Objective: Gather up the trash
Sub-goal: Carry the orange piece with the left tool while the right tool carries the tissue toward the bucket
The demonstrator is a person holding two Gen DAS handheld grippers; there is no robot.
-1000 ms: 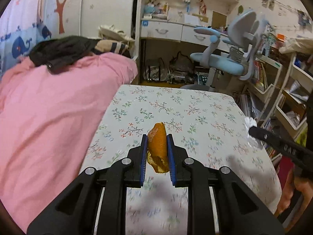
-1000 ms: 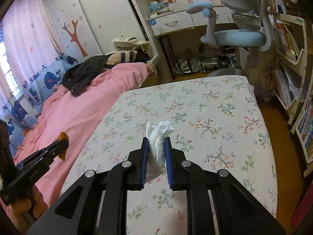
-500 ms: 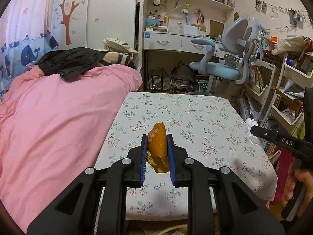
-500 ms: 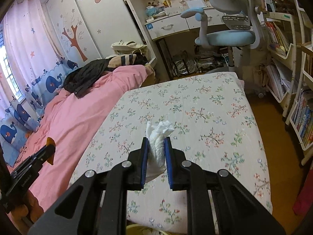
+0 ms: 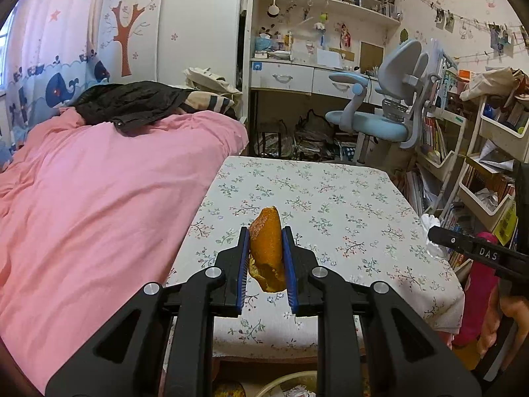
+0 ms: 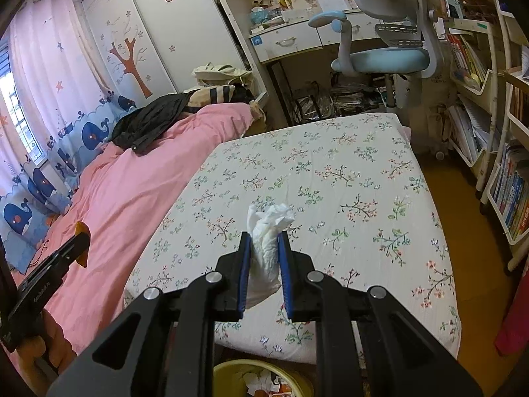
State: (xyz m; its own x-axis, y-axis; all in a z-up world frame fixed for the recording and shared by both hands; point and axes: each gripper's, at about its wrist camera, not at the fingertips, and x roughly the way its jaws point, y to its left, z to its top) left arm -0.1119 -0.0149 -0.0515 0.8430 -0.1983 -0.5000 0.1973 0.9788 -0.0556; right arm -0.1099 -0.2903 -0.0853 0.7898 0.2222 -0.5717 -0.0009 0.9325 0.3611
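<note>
Two trash items are lifted off the bench (image 6: 330, 172): an orange peel (image 5: 267, 248) clamped in the left hand-held gripper (image 5: 266, 264) and a crumpled tissue (image 6: 266, 248) clamped in the right hand-held gripper (image 6: 263, 264). Both hang between the fingers, above the yellow bin (image 6: 231, 377) (partly visible below). Judged remaining: release into it.

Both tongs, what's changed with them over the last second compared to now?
Both tongs have pulled back from over the floral table toward its near edge, so a yellow trash bin now shows below them. Nothing was taken or let go: the left tongs stay clamped on the orange peel, the right tongs on the white tissue. The table top looks unchanged.
</note>
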